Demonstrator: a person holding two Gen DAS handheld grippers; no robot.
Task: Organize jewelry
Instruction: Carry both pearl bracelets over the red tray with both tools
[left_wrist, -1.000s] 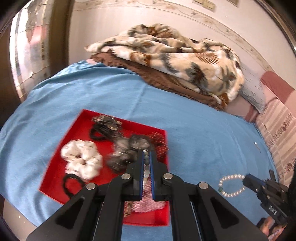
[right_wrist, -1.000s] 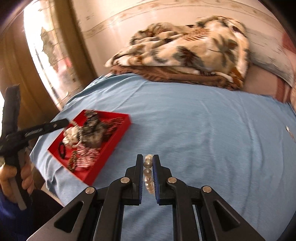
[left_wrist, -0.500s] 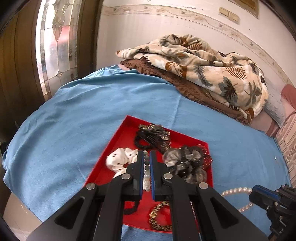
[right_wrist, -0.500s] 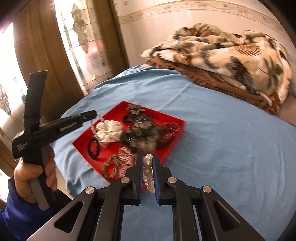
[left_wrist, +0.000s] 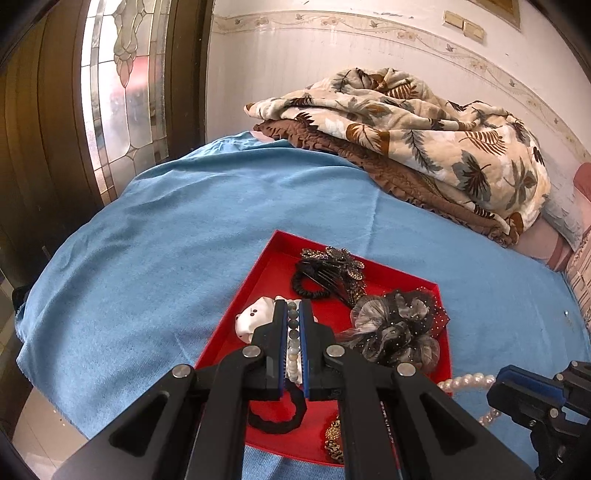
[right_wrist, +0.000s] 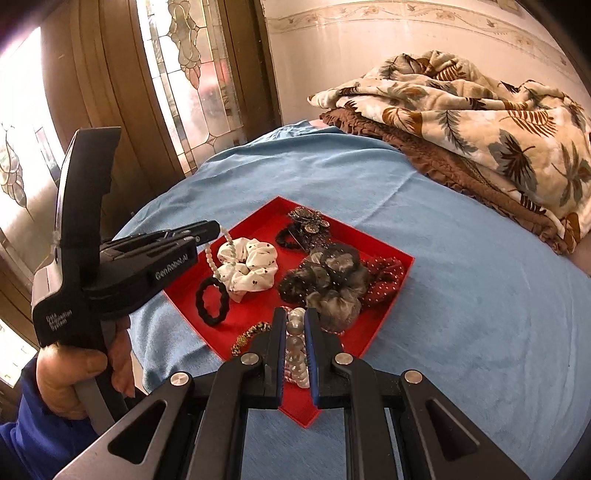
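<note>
We see a red tray (right_wrist: 391, 291) on a plain blue bedsheet (right_wrist: 461, 295), holding a white scrunchie (right_wrist: 251, 267) with black dots and a dark red scrunchie (right_wrist: 384, 282) with white dots. Behind lies a cream blanket (left_wrist: 424, 133) printed with brown and grey-green leaves.

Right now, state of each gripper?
Left gripper: closed on a grey-and-white bead bracelet above the red tray.
Right gripper: closed on a white pearl bracelet.
</note>
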